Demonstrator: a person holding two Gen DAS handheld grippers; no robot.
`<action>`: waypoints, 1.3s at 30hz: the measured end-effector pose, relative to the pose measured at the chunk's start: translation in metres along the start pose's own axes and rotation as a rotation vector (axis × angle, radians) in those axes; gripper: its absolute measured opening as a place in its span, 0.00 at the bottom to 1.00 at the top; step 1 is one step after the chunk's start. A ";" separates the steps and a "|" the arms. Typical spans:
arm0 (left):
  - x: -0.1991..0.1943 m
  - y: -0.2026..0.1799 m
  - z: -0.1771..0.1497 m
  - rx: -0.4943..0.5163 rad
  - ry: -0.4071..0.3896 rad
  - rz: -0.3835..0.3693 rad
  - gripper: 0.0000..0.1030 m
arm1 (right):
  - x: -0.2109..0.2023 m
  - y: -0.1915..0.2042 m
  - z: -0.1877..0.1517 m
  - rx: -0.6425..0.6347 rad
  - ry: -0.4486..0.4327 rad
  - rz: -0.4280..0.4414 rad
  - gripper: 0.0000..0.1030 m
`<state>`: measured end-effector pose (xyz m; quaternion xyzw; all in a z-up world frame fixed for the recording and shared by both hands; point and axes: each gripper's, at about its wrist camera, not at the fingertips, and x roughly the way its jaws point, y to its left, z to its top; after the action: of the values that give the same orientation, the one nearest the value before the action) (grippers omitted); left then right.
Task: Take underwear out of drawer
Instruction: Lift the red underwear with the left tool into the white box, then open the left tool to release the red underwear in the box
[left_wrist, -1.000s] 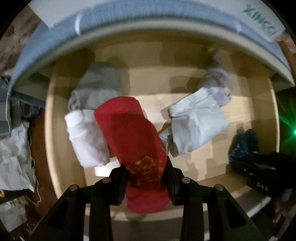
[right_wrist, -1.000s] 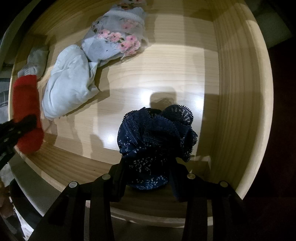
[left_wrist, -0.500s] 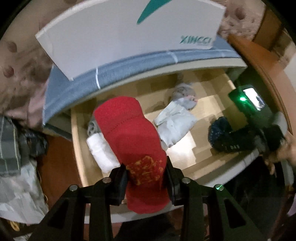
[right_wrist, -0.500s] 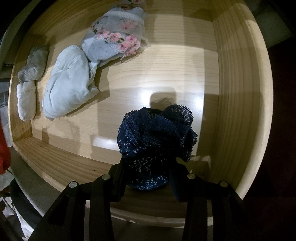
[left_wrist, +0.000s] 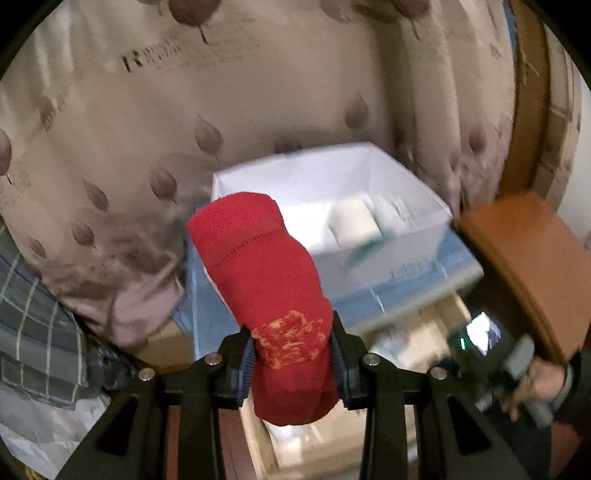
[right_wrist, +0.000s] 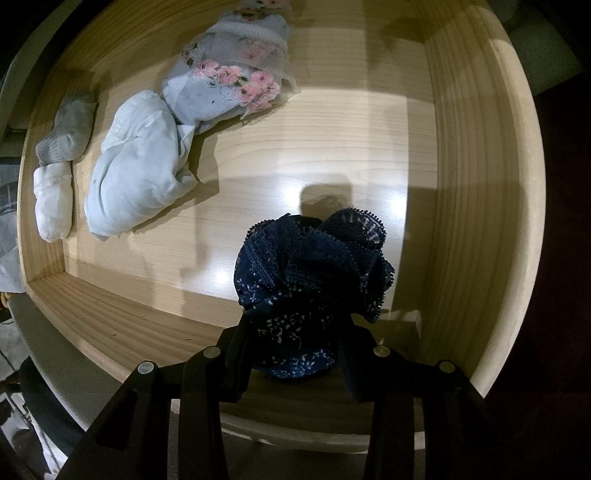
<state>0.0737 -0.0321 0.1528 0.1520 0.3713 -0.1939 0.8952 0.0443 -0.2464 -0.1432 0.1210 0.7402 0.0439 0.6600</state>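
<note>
Both grippers clamped on garments; one out of the drawer, one inside.
Left gripper (left_wrist: 291, 356) fingers grip red underwear (left_wrist: 269, 295) before a white box (left_wrist: 369, 192). Right gripper (right_wrist: 295, 347) fingers pinch navy lace underwear (right_wrist: 310, 273) near the wooden drawer (right_wrist: 480, 184) front-right corner; bare floor alongside.

I see the navy lace underwear (right_wrist: 310, 284) bunched low in the wooden drawer (right_wrist: 480, 206) — pale blue (right_wrist: 136, 173) and floral (right_wrist: 229, 85) pairs lie behind.
</note>
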 end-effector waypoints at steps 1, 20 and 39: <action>0.001 0.004 0.010 -0.005 -0.008 0.005 0.34 | 0.000 0.000 0.000 -0.001 0.000 0.001 0.37; 0.109 0.019 0.090 -0.073 0.096 0.032 0.36 | -0.006 -0.019 0.002 0.023 -0.006 0.060 0.38; 0.108 0.022 0.082 -0.142 0.107 -0.067 0.56 | -0.006 -0.024 0.002 0.027 -0.007 0.060 0.38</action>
<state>0.2036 -0.0719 0.1329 0.0856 0.4362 -0.1884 0.8757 0.0437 -0.2712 -0.1426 0.1525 0.7343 0.0532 0.6593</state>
